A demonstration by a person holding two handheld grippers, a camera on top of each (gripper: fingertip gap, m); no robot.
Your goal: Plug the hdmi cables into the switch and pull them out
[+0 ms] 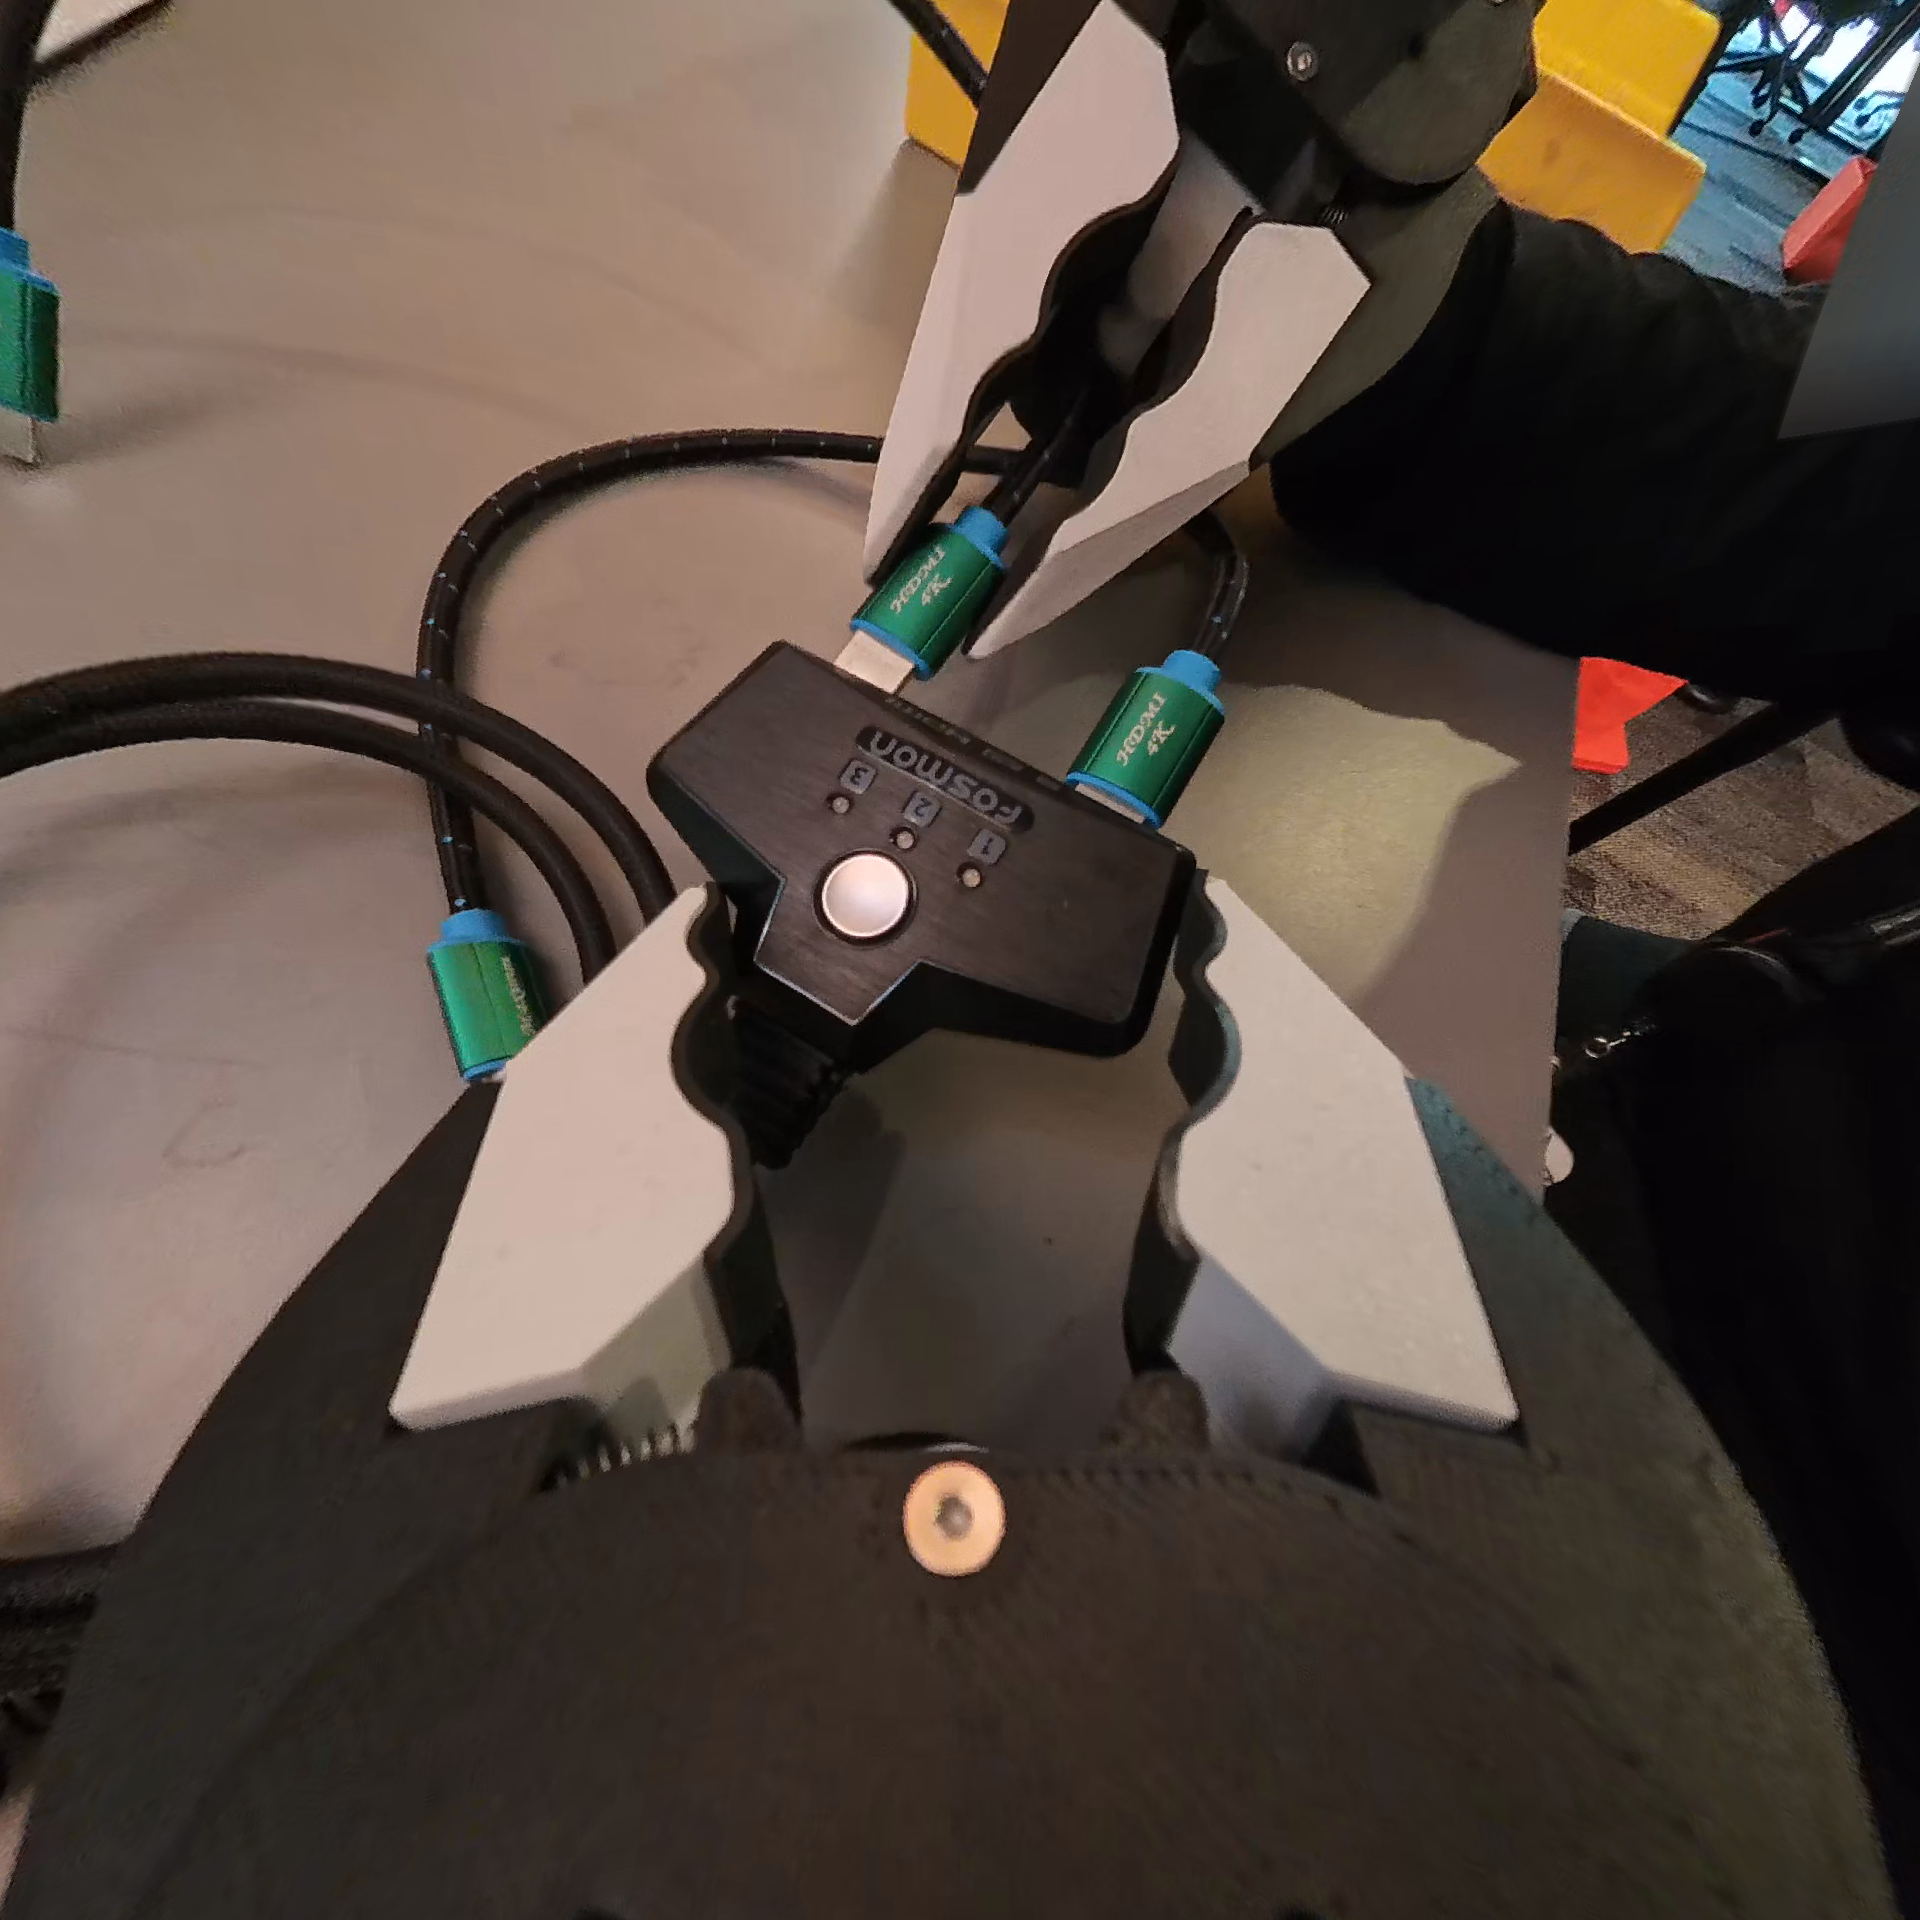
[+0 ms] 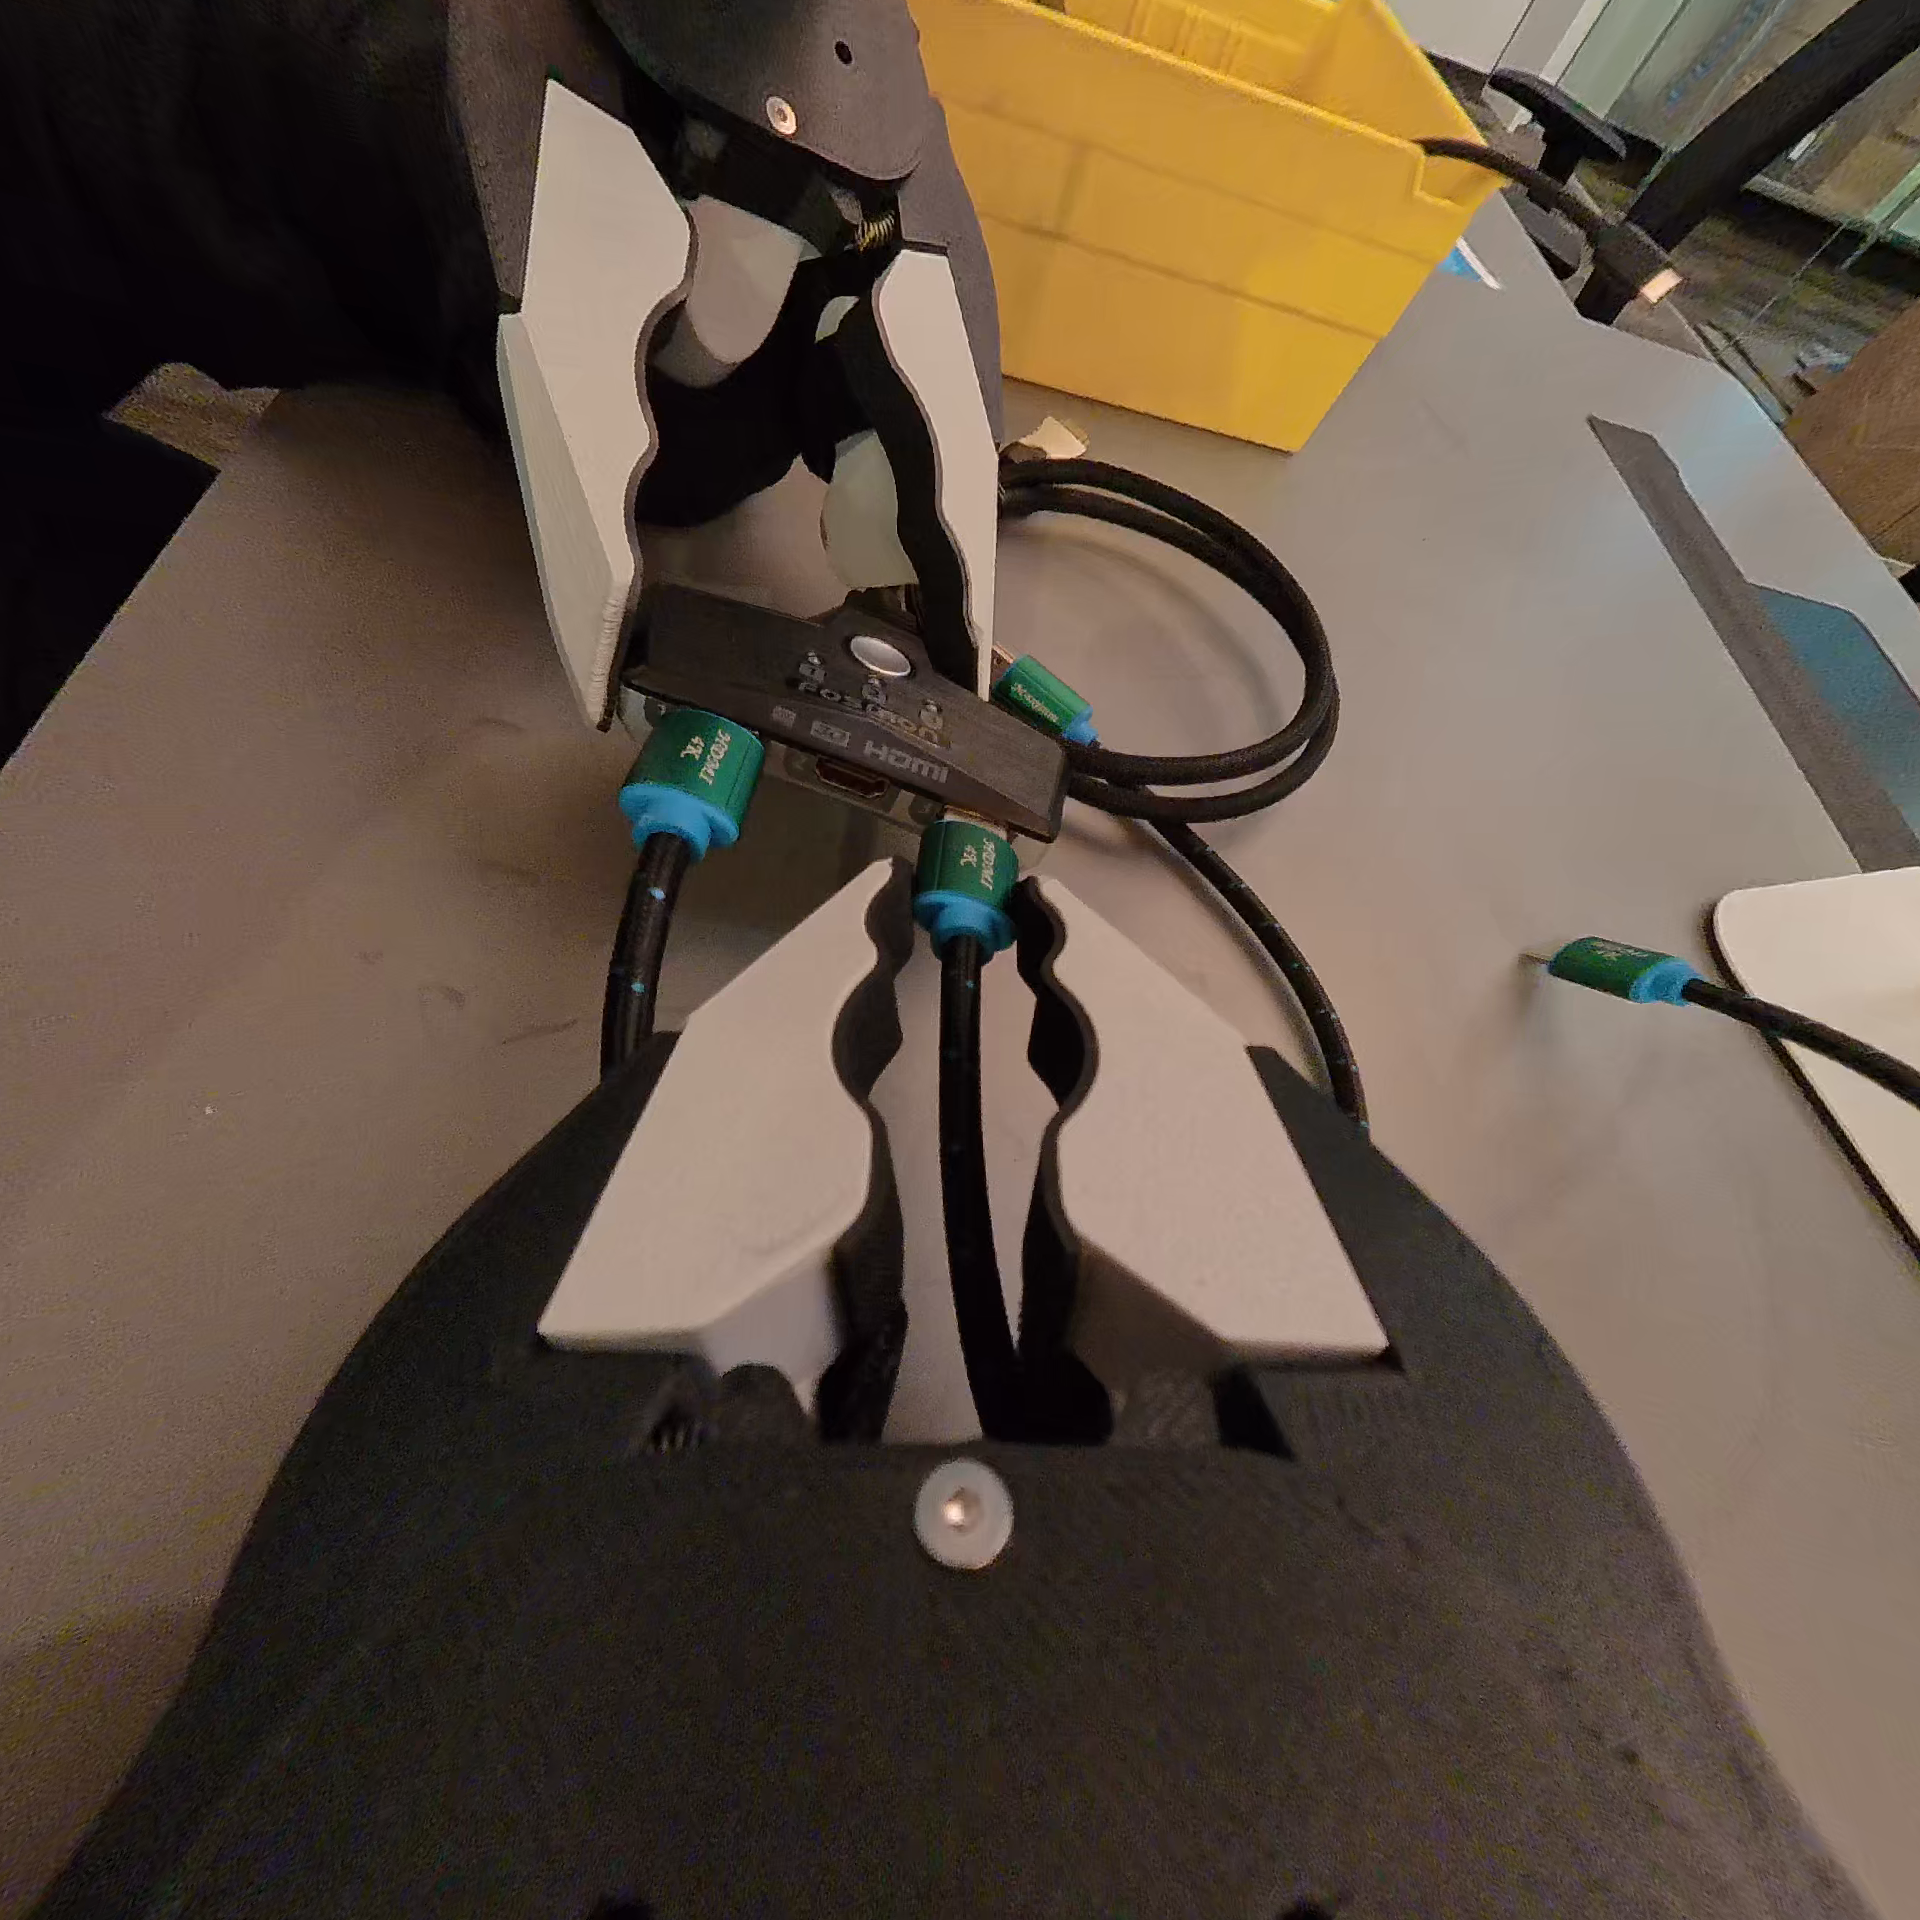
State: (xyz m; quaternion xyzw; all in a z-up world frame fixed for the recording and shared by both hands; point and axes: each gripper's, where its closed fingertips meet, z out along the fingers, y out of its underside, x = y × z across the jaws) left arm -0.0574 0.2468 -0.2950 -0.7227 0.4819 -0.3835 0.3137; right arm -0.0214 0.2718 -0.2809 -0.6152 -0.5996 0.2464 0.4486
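My left gripper (image 1: 951,904) is shut on the black HDMI switch (image 1: 997,935), one finger on each side of its body. It also shows at the top of the right wrist view (image 2: 790,686), holding the switch (image 2: 727,665) just above the grey table (image 2: 312,935). My right gripper (image 2: 961,883) is shut on a green HDMI plug with a blue collar (image 2: 961,852). The plug's metal tip sits at an outer port of the switch and part of the tip still shows (image 1: 873,665). A second green plug (image 1: 1143,738) sits in the other outer port. The middle port (image 2: 852,779) is empty.
A loose green plug (image 1: 483,997) lies by my left finger, with black braided cables looped (image 2: 1247,644) behind the switch. Another plug (image 2: 1610,966) lies at the right beside a white board (image 2: 1829,997). A yellow bin (image 2: 1195,208) stands at the back. About 6 cm separates my left fingertips from my right.
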